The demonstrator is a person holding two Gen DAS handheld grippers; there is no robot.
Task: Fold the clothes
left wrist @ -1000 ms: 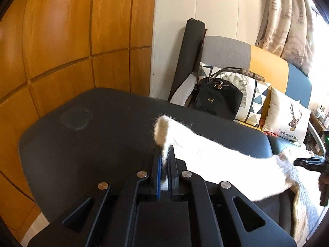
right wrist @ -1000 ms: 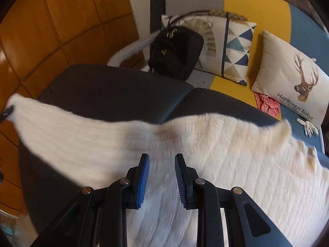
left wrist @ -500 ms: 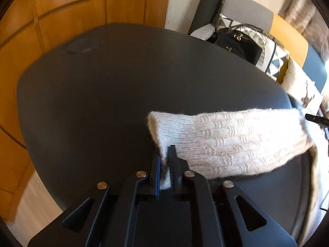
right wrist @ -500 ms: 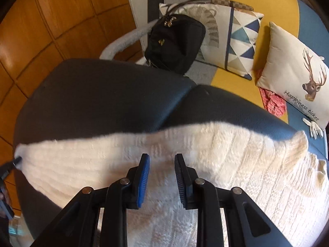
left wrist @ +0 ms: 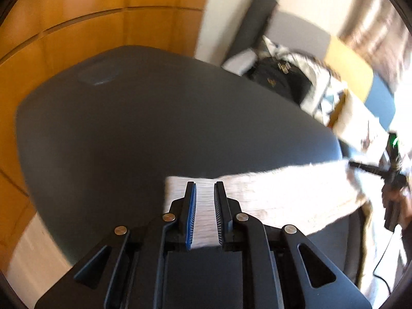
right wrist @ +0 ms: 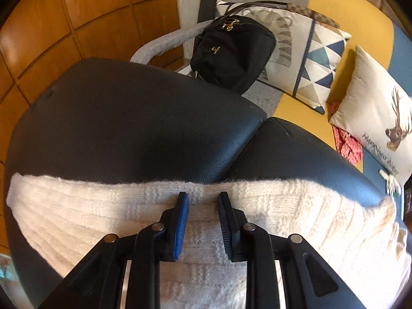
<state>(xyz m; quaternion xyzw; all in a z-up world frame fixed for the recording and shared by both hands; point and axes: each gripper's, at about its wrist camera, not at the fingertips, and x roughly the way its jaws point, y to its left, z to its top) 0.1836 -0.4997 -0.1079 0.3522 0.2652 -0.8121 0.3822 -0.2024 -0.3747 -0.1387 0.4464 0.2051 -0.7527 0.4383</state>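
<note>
A cream knitted sweater (right wrist: 257,231) lies across the near part of a dark, leather-look padded surface (right wrist: 144,118) made of two cushions meeting at a seam. One long arm of the knit, which I take to be a sleeve, stretches flat toward the left end of the surface and stops short of its edge.

I judge the sweater soft, limp and fairly light, with a fuzzy, open knit that should grip well against the ridged pads and not slip. It will sag and stretch wherever it is not supported, so I would take hold at a firm edge: the sleeve end, a hem or a shoulder corner, not the loose middle.

My left gripper (left wrist: 205,206) hangs low over the sleeve end (left wrist: 180,188), tilted downward along it. Its fingers are spread, with bright knit showing in the gap between them and nothing pinched. This view is blurred by motion.

My right gripper (right wrist: 203,213) hovers over the body of the sweater near its far edge, pointing forward and down. Its fingers are also spread and clasp nothing.

Beyond the surface sit a black handbag (right wrist: 231,54) and patterned cushions (right wrist: 309,54) on a sofa.
</note>
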